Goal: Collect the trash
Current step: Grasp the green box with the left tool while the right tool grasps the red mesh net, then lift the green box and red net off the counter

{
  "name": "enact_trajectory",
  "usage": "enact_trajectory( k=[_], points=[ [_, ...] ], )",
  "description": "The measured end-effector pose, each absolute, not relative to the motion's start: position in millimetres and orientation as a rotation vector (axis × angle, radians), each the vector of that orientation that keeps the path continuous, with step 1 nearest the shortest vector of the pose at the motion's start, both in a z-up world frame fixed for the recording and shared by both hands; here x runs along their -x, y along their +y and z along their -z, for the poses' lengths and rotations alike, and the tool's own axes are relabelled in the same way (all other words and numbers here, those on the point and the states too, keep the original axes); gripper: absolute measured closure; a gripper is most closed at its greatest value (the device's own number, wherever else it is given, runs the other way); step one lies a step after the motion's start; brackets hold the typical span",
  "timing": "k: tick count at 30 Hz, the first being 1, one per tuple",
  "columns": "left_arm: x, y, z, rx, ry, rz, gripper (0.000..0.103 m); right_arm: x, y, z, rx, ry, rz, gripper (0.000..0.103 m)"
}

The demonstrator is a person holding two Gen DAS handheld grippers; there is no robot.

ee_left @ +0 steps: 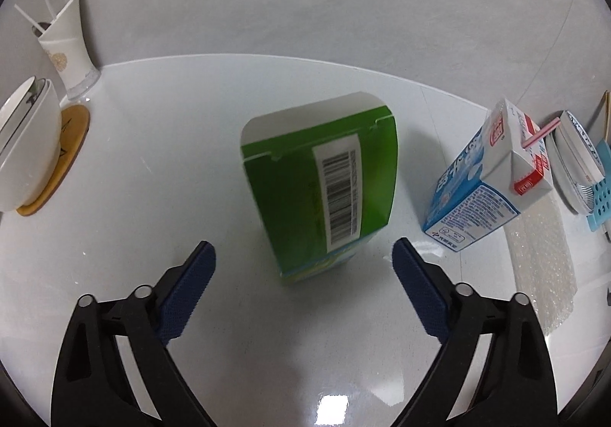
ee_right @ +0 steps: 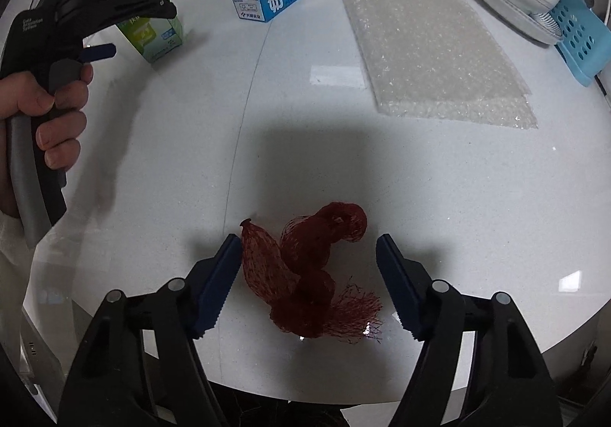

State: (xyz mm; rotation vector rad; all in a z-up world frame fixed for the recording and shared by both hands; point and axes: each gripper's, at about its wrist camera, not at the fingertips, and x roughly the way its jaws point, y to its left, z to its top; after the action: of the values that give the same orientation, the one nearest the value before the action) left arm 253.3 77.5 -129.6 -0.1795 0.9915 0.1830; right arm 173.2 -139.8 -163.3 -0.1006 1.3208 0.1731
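Only the left wrist view shows the left gripper (ee_left: 303, 255) with jaws wide apart around the upright green carton (ee_left: 324, 182), not touching it. Only the right wrist view shows the red net bag (ee_right: 309, 274) on the worktop (ee_right: 458, 198), lying loose between the right gripper's (ee_right: 308, 249) open jaws.

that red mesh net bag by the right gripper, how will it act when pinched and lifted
The red mesh bag looks crumpled and see-through, so probably floppy and very light. Its frayed end may snag on the serrated pads. It lies flat, so it is unlikely to roll.
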Motion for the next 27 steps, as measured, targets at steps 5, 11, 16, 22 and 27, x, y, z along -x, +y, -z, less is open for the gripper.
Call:
enact_trajectory(
  k=[5, 11, 16, 22, 27],
  points=[
    [-260.4, 76.0, 130.9, 0.169, 1.006, -0.181, 0.037, -175.6, -139.8, 166.2, 0.104, 1.327, -0.178, 0.048],
    [-260.3, 76.9, 131.1, 0.169, 1.013, -0.170, 0.053, -177.2, -139.8, 166.2, 0.121, 1.326, -0.166, 0.079],
    [-251.3, 70.9, 126.7, 0.162, 1.020, -0.157, 0.054, -177.9, -145.9, 163.5, 0.098, 1.329, -0.162, 0.086],
    [-238.1, 69.0, 119.3, 0.167, 1.026, -0.137, 0.054, -177.7, -153.9, 154.2, 0.076, 1.306, -0.178, 0.086],
    [-221.4, 60.9, 109.5, 0.164, 1.027, -0.120, 0.054, -172.8, -162.2, 142.7, 0.066, 1.280, -0.188, 0.086]
  ],
)
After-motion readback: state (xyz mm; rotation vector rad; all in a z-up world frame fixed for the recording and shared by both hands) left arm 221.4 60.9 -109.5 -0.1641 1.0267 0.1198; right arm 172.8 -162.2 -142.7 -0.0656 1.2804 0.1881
